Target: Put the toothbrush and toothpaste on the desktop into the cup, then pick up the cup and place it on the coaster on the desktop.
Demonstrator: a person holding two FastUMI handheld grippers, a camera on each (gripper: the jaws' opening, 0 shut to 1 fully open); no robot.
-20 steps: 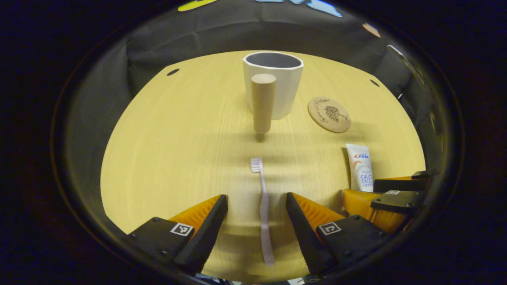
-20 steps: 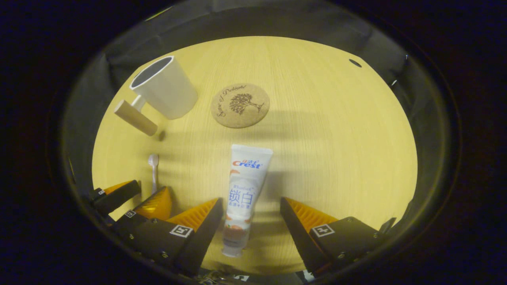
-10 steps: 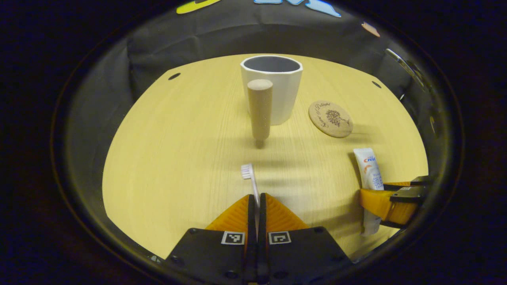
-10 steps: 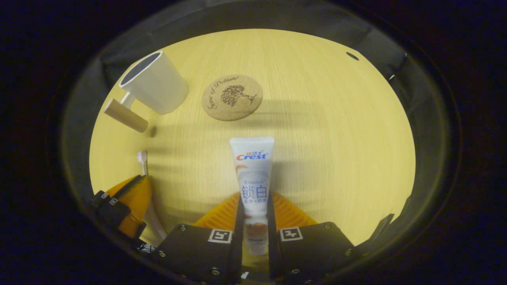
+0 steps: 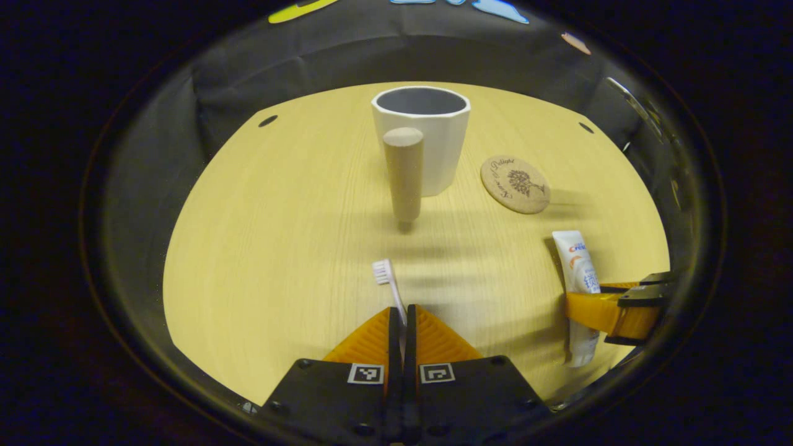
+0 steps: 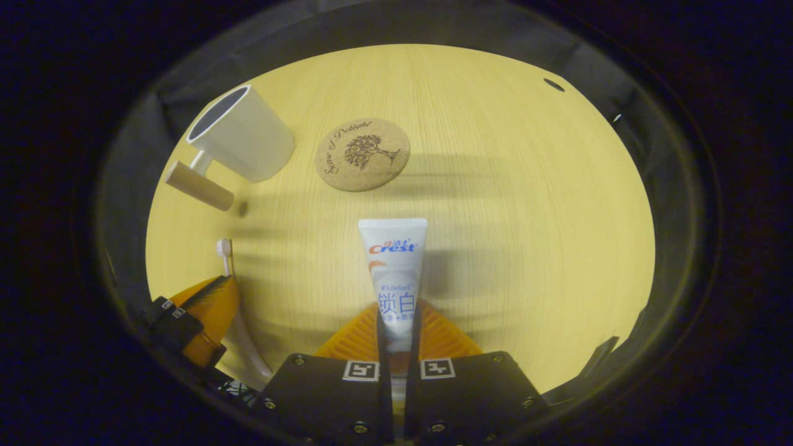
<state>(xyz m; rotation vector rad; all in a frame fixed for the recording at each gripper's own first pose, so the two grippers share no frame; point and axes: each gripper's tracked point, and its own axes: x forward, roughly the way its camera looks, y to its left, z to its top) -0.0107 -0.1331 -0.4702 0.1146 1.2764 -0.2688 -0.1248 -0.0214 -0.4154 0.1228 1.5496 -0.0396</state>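
My left gripper (image 5: 403,313) is shut on the pale pink toothbrush (image 5: 389,286), whose bristle head sticks out ahead of the fingers just above the wooden desktop (image 5: 279,235). My right gripper (image 6: 398,310) is shut on the white toothpaste tube (image 6: 394,260), which points forward, flat end away from me. A white cup (image 5: 426,136) with a wooden peg handle (image 5: 403,173) stands upright at the far middle of the desk. To its right lies a round cork coaster (image 5: 515,184). In the right gripper view the cup (image 6: 241,133) and coaster (image 6: 362,155) sit at upper left.
Black cloth walls ring the desktop close behind the cup. The right gripper (image 5: 610,310) with the toothpaste shows at the right edge of the left gripper view. The left gripper (image 6: 198,310) shows at the lower left of the right gripper view. Small dark holes (image 5: 268,121) mark the desk's far corners.
Both grippers have gone from open to shut: the left on the toothbrush, the right on the toothpaste. Since half a second ago the right jaws have squeezed the tube narrower.
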